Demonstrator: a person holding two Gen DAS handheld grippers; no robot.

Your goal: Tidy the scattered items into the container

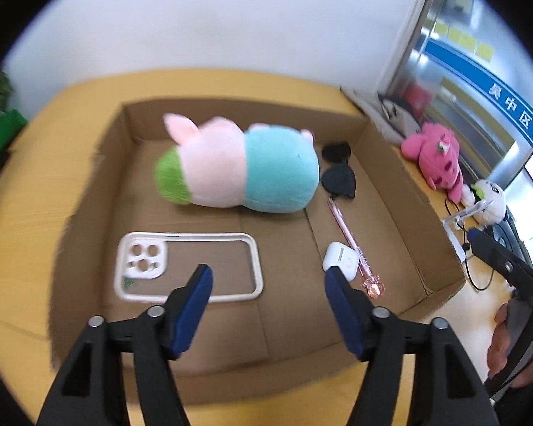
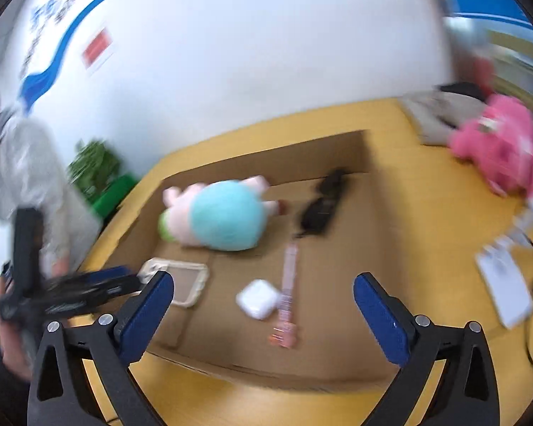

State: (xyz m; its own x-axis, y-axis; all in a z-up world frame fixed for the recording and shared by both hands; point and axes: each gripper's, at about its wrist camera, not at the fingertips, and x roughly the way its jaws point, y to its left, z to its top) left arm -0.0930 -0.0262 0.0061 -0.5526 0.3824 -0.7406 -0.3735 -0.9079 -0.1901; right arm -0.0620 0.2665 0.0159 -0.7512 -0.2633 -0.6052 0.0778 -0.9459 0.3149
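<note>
A shallow cardboard box (image 1: 401,191) (image 2: 341,149) sits on the yellow table. In it lie a pink, blue and green plush toy (image 1: 238,170) (image 2: 220,213), a white phone case (image 1: 188,266) (image 2: 181,280), a white earbud case (image 1: 341,259) (image 2: 257,298), a pink pen (image 1: 351,245) (image 2: 287,294) and a black item (image 1: 337,174) (image 2: 319,206). My left gripper (image 1: 268,280) is open and empty, just above the box's near floor. My right gripper (image 2: 264,291) is open and empty, above the box's near edge.
A pink plush toy (image 1: 433,159) (image 2: 501,142) lies on the table right of the box, with a white plush (image 1: 486,198), a white device (image 2: 504,284) and cables nearby. A green plant (image 2: 96,174) stands left. A person (image 2: 21,163) is at the left.
</note>
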